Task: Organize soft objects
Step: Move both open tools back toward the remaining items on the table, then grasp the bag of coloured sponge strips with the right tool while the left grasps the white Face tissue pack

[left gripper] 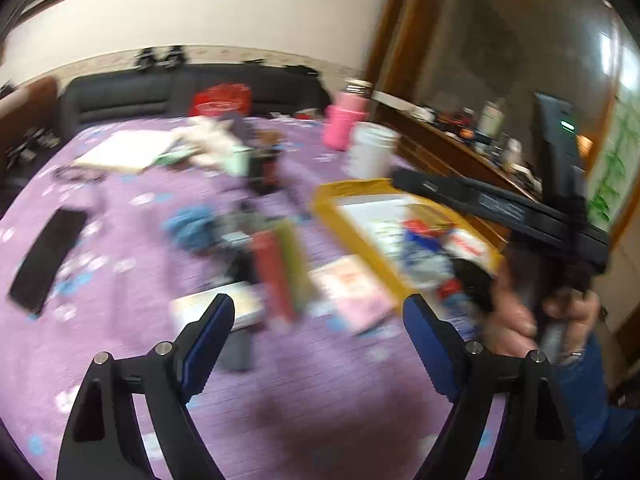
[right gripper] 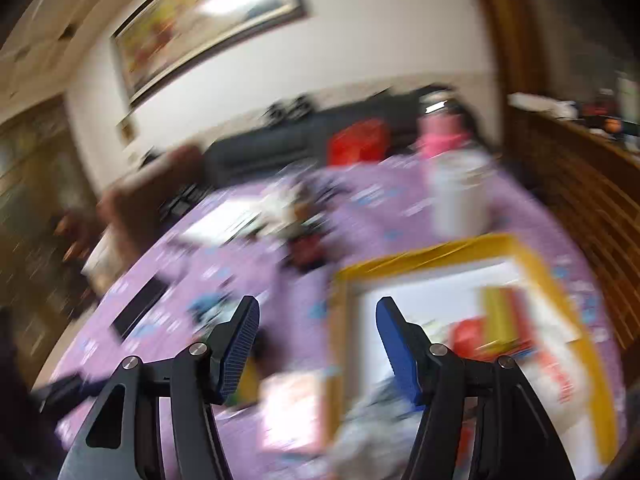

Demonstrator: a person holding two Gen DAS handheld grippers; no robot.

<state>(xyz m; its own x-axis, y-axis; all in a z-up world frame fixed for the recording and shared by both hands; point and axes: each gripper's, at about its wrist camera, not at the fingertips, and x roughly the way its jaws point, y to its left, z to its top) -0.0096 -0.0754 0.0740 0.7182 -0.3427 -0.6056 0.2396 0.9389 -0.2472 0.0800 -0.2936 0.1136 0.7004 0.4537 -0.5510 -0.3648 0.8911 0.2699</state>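
Both views are motion-blurred. A yellow-rimmed tray (left gripper: 328, 196) lies on the purple bedspread (left gripper: 280, 408), holding a red, white and blue soft item (left gripper: 424, 248). It also shows in the right wrist view (right gripper: 424, 258) with a grey cloth (right gripper: 372, 432) at its near edge. A blue cloth (left gripper: 192, 228) lies left of the tray. My left gripper (left gripper: 318, 316) is open and empty above the bed. My right gripper (right gripper: 318, 312) is open and empty over the tray's left rim. The right gripper's body (left gripper: 552, 216) shows in the left view, held by a hand.
A pink bottle (left gripper: 344, 120), a white cup (left gripper: 372, 152), a red bag (left gripper: 220, 98), a black flat object (left gripper: 48, 256), papers (left gripper: 128, 152) and red and green sticks (left gripper: 280, 272) are on the bed. A wooden cabinet (left gripper: 460, 148) stands at the right.
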